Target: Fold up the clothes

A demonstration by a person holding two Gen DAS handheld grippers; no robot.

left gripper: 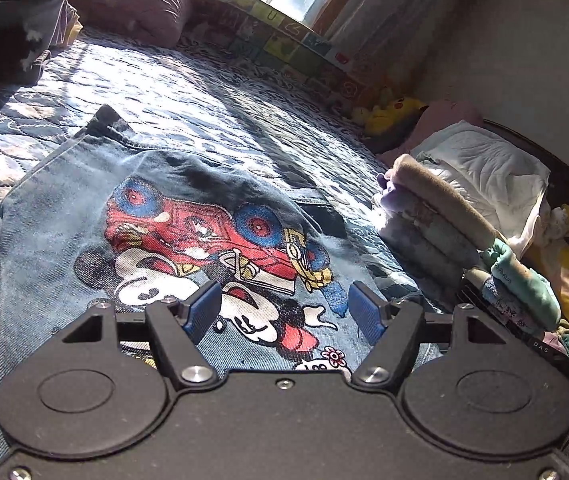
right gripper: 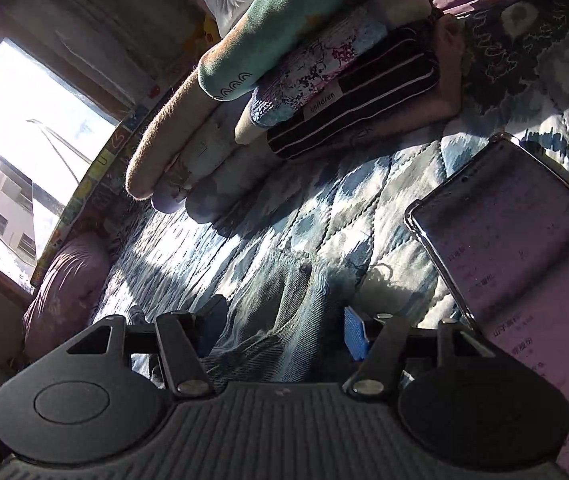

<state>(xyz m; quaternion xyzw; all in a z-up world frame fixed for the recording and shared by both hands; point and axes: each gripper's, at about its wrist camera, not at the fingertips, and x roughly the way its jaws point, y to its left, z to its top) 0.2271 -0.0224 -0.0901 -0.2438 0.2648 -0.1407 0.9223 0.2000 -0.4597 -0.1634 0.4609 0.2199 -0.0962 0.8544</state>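
The blue-and-white quilted bed (left gripper: 212, 92) carries a stack of folded garments (right gripper: 296, 92), judged finished. The blue denim jacket with cartoon print (left gripper: 212, 240) lies spread, unfolded. Left hand-held gripper (left gripper: 282, 310) and right hand-held gripper (right gripper: 284, 328) hover released above denim.

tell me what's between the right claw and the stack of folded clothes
In the right wrist view, denim garment under the open right claw, then bare quilted bedspread up to the stack of folded clothes.
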